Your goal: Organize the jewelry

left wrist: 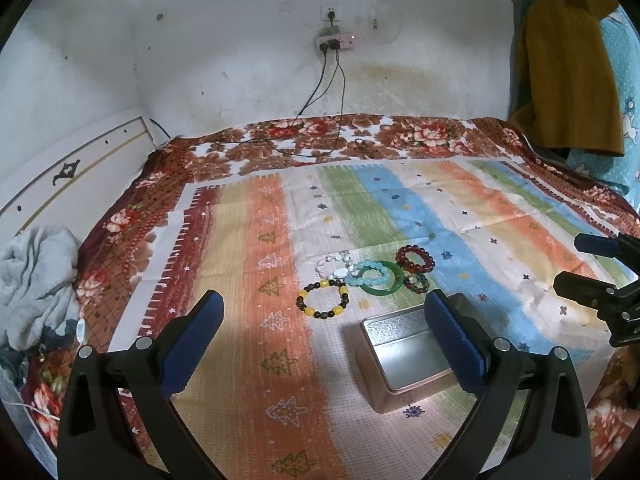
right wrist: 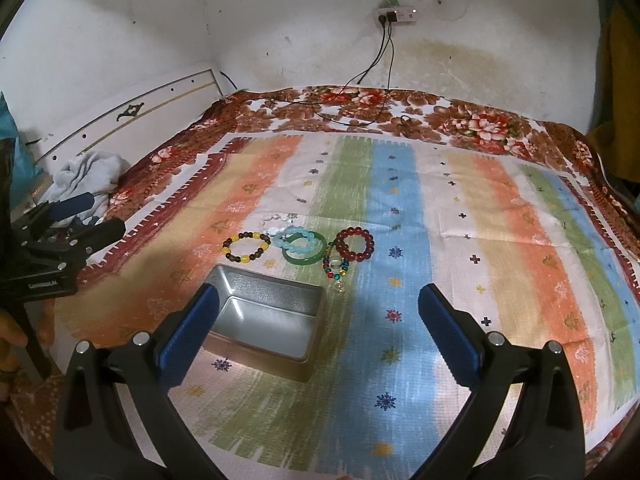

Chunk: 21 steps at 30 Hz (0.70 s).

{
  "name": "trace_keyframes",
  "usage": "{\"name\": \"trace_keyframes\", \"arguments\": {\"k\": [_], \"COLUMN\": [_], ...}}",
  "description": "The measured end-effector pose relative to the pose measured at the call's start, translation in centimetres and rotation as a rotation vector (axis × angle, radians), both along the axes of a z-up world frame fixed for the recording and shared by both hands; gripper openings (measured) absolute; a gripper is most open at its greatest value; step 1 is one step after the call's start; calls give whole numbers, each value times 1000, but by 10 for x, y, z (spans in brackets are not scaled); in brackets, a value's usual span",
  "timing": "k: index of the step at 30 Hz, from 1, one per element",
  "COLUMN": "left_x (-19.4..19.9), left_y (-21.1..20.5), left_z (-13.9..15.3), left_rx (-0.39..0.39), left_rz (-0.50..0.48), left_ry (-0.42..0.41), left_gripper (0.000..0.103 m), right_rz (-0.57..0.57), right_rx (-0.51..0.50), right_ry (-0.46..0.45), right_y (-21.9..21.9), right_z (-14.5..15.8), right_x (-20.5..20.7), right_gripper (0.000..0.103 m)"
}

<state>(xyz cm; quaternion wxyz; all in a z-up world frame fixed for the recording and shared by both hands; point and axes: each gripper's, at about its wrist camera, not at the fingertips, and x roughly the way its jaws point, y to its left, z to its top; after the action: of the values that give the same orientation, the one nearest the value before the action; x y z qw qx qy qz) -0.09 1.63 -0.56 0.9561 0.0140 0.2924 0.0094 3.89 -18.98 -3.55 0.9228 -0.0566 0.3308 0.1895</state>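
Note:
Several bracelets lie in a cluster on the striped cloth: a yellow-and-brown bead bracelet (left wrist: 322, 298) (right wrist: 246, 247), a green bangle (left wrist: 381, 277) (right wrist: 303, 247) with a pale blue bead bracelet (left wrist: 370, 273) (right wrist: 294, 240) over it, a dark red bead bracelet (left wrist: 415, 258) (right wrist: 355, 243), a multicolour bead bracelet (left wrist: 415, 282) (right wrist: 337, 266) and a clear bead string (left wrist: 334, 264). An open, empty metal tin (left wrist: 404, 356) (right wrist: 264, 320) stands in front of them. My left gripper (left wrist: 324, 336) is open above the cloth left of the tin. My right gripper (right wrist: 320, 328) is open over the tin's right side.
The striped cloth (right wrist: 500, 240) covers a floral bedspread (left wrist: 400, 136). Cables (left wrist: 320, 92) hang from a wall socket onto the bed. A grey garment (left wrist: 36, 280) lies at the left by the headboard. A brown garment (left wrist: 568, 72) hangs at the right.

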Motion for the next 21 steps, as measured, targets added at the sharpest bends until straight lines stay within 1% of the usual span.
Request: {"name": "trace_keyframes", "arguments": {"k": [5, 10, 13, 17, 19, 21], "left_x": [1, 16, 26, 38, 47, 55], "left_y": [0, 11, 13, 12, 14, 16], "left_z": [-1, -7, -8, -11, -12, -14], "left_rx": [-4, -24, 0, 42, 46, 32], "left_rz": [7, 37, 38, 31, 24, 12], "left_ry": [7, 51, 63, 74, 82, 104], "left_gripper": [98, 98, 98, 98, 98, 98], "right_rz": [21, 18, 9, -7, -13, -18], "right_rx": [-5, -23, -38, -47, -41, -40], "right_ry": [29, 72, 75, 111, 125, 131], "right_y": [1, 3, 6, 6, 5, 6], "right_z": [-2, -2, -1, -3, -2, -1], "right_x": [5, 26, 34, 47, 53, 59], "right_gripper": [98, 98, 98, 98, 98, 98]}}
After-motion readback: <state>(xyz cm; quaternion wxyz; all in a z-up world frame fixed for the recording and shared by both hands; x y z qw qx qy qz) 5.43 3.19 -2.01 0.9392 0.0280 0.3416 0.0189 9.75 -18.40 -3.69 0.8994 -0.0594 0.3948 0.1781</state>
